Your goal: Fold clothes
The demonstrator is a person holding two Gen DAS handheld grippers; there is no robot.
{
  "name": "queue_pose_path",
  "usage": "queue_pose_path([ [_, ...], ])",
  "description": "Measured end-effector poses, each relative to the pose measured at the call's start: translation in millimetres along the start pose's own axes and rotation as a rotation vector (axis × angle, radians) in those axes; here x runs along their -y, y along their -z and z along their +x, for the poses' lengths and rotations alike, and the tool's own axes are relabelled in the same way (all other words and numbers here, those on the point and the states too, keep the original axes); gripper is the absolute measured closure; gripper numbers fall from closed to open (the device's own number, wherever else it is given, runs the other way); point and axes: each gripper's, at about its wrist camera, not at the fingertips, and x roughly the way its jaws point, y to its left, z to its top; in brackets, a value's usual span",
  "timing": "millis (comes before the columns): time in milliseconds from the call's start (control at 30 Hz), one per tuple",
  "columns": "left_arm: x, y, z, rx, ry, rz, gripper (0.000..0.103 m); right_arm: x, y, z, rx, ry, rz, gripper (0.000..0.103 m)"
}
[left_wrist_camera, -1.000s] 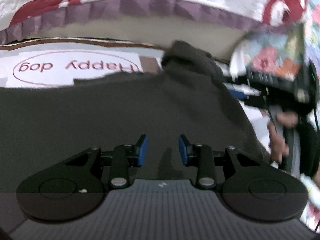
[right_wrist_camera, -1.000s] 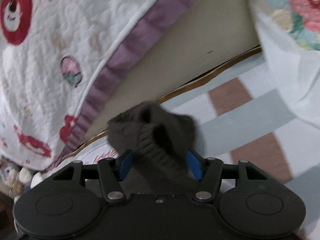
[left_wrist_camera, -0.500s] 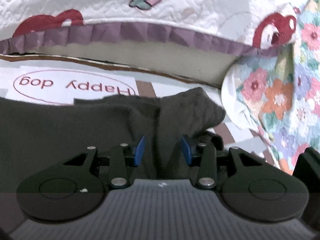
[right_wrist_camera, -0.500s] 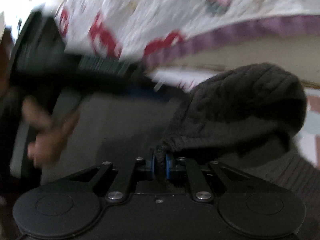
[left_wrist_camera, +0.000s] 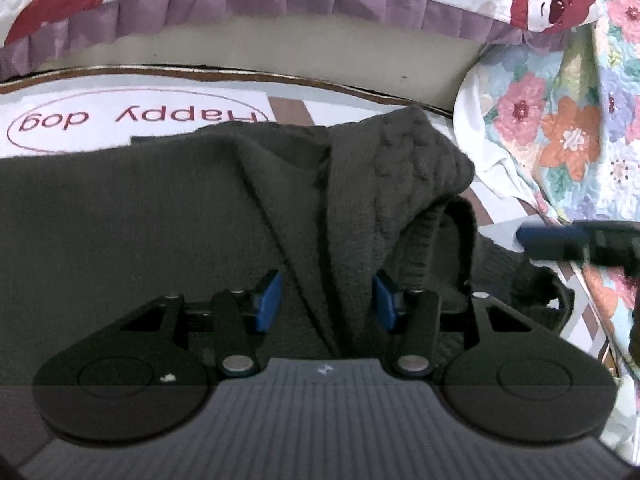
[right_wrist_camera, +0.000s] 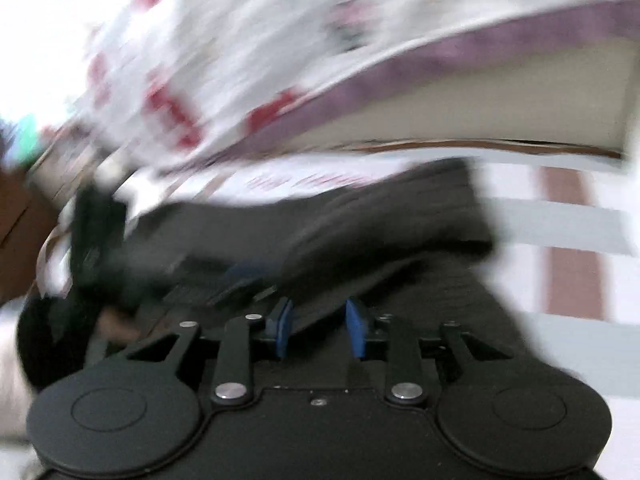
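Dark grey knit sweater (left_wrist_camera: 160, 216) lying across bed sheet (left_wrist_camera: 132, 116), filling centre and left of left wrist frame; bunched fold (left_wrist_camera: 396, 176) heaping up at centre right.

Left hand-held gripper (left_wrist_camera: 326, 300) standing wide open, blue pads straddling fold ridge, clamping nothing.

Right hand-held gripper (right_wrist_camera: 318, 328) partly open over sweater (right_wrist_camera: 360, 220), gripping nothing; frame motion-blurred.

Risks:
- Left closing on thick bunch, catching several layers, fold coming out crooked.
- Right moving fast, likely dragging knit, undoing fold.
- Both grippers crowding at lower centre, possibly colliding.
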Motion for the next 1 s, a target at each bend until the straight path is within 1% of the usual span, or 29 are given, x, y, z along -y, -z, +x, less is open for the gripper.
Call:
queue_pose_path([
  [67, 1.3, 1.2, 2.2, 0.0, -0.008, 0.0, 0.054, 28.0, -3.1, 0.4, -0.009, 0.114, 0.174, 0.065],
  [100, 2.5, 2.0, 3.1, 0.0, -0.016, 0.004, 0.054, 36.1, -0.4, 1.7, -0.017, 0.144, 0.238, 0.065],
  [133, 4.3, 2.5, 4.2, -0.003, -0.024, 0.015, 0.058, 43.3, 2.8, 3.1, -0.025, 0.171, 0.299, 0.065],
  [167, 6.8, 3.0, 5.0, -0.008, -0.034, 0.033, 0.08, 47.2, 7.6, 5.4, -0.034, 0.152, 0.349, 0.065],
  [200, 9.8, 3.2, 6.1, -0.022, -0.03, 0.057, 0.091, 50.6, 12.5, 7.7, -0.043, 0.126, 0.397, 0.065],
  [233, 13.3, 3.6, 5.9, -0.026, -0.028, 0.08, 0.091, 52.3, 18.1, 11.8, -0.062, 0.105, 0.442, 0.058],
  [267, 16.5, 4.1, 4.6, -0.021, -0.035, 0.099, 0.092, 48.5, 22.6, 18.0, -0.095, 0.119, 0.456, 0.056],
  [333, 21.4, 5.1, 1.7, -0.01, -0.048, 0.127, 0.092, 39.4, 31.1, 30.7, -0.163, 0.158, 0.475, 0.053],
  [367, 20.9, 5.0, 1.3, -0.008, -0.045, 0.121, 0.092, 33.5, 34.4, 33.8, -0.181, 0.176, 0.454, 0.053],
  [400, 19.8, 4.8, 1.4, -0.008, -0.039, 0.111, 0.092, 28.1, 35.9, 35.1, -0.176, 0.187, 0.442, 0.051],
  [500, 16.3, 4.1, 1.4, -0.006, -0.02, 0.08, 0.092, 30.3, 41.1, 32.5, -0.111, 0.155, 0.487, 0.041],
  [567, 14.8, 3.5, 2.0, -0.005, -0.009, 0.062, 0.092, 33.2, 40.4, 35.3, -0.065, 0.164, 0.454, 0.041],
  [600, 14.8, 2.8, 2.5, -0.002, -0.001, 0.056, 0.092, 34.7, 39.9, 36.9, -0.042, 0.17, 0.435, 0.043],
  [633, 14.9, 1.9, 2.7, 0.001, 0.008, 0.049, 0.092, 36.2, 39.4, 38.4, -0.019, 0.175, 0.416, 0.063],
  [667, 15.3, 1.1, 1.8, 0.005, 0.021, 0.039, 0.092, 35.3, 33.5, 29.6, 0.027, 0.172, 0.382, 0.086],
  [700, 16.5, -0.8, 0.1, 0.009, 0.031, 0.036, 0.092, 34.1, 26.9, 19.2, 0.076, 0.167, 0.345, 0.097],
  [833, 22.5, -10.0, -7.6, 0.026, 0.064, 0.033, 0.092, 29.2, 0.3, -22.0, 0.27, 0.146, 0.198, 0.097],
  [900, 25.6, -14.6, -11.5, 0.034, 0.08, 0.032, 0.09, 26.8, -13.0, -42.7, 0.367, 0.135, 0.124, 0.097],
  [933, 27.1, -16.9, -13.4, 0.039, 0.088, 0.032, 0.086, 34.2, -17.9, -44.9, 0.371, 0.15, 0.126, 0.097],
  [967, 28.6, -19.2, -15.3, 0.043, 0.096, 0.031, 0.076, 42.8, -22.6, -46.0, 0.369, 0.168, 0.133, 0.097],
  [1000, 30.1, -21.5, -17.3, 0.047, 0.104, 0.03, 0.07, 51.3, -27.2, -47.1, 0.368, 0.187, 0.141, 0.098],
])
